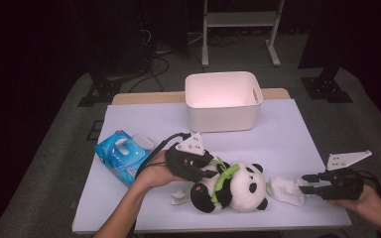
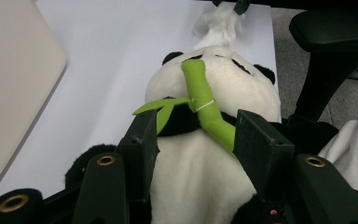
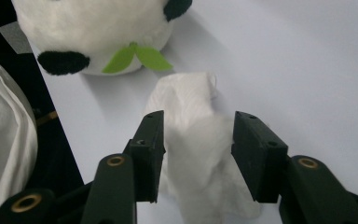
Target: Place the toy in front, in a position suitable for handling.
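Each hand carries a black, chunky two-jaw gripper: the left gripper sits at centre-bottom of the high view, the right gripper at lower right. Each bears a pale grey three-cornered plate with small holes on top and trails a black cable. Up close, the jaws are flat rectangular black blocks on arms with brass-ringed holes. The forearms are bare, without sleeves.

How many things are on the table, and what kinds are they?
Toy panda: 1
White tissue: 1
Blue wipes pack: 1
White bin: 1
Small paper scrap: 1
Total: 5
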A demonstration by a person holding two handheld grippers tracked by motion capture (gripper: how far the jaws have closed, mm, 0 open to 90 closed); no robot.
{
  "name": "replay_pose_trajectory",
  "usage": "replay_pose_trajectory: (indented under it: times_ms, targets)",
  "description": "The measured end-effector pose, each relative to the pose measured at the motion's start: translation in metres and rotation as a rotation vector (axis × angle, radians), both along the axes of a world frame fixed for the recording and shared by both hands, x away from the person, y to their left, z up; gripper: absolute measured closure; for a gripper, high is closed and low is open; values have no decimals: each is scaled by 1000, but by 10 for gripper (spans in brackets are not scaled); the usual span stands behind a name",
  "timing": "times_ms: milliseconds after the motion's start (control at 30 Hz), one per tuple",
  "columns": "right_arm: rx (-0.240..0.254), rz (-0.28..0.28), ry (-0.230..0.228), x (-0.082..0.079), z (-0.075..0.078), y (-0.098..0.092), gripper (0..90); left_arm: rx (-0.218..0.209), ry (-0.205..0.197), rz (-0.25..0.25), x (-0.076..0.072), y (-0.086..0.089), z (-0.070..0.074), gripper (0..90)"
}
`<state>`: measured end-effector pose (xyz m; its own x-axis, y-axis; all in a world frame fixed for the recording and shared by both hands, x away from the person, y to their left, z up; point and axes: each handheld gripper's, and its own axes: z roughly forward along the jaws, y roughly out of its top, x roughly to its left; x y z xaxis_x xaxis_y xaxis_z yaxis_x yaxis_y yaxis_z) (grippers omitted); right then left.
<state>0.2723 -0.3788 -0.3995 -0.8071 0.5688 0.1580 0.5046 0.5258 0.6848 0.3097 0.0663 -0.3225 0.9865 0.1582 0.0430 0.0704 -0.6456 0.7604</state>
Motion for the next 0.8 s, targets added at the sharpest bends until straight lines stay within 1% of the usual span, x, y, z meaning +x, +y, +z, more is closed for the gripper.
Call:
replay_pose_trajectory:
  times_ms: [33,67,100,133,200,233,300,367,400,467,533,600,667,700,800]
  targets:
    - [-2,0,-2,1,1,0,508,-7,5,7,-1,0,-1,480]
    - [-5,-2,-2,1,3,1,507,-1,4,3,0,2,-1,474]
    - [-4,-3,-5,1,5,0,507,-6,7,8,-1,2,-2,470]
    - [7,-4,-8,1,6,-1,505,-3,6,10,-1,3,-2,468]
    - [8,-4,-11,2,9,0,496,-7,11,13,-1,5,-3,461]
    - [5,-5,-11,2,10,0,482,-9,9,16,0,6,-3,458]
    - [14,-6,-13,4,13,1,456,-12,11,23,0,9,-3,452]
    - [20,-6,-23,8,17,3,431,-15,9,27,0,12,-2,450]
    - [27,-4,-25,10,19,6,421,-17,8,27,0,13,-2,450]
    - [24,-4,-37,15,23,11,404,-19,12,30,0,15,-2,445]
    - [39,10,-51,21,27,17,386,-12,12,36,0,17,-2,435]
    - [46,23,-55,29,31,25,354,-16,13,43,-1,20,-3,417]
    - [43,29,-53,34,33,31,349,-14,7,44,-1,25,-3,404]
    - [46,38,-53,37,34,34,344,-25,10,51,-1,27,-4,400]
    - [43,56,-56,46,37,43,331,-37,3,73,-2,36,-6,375]
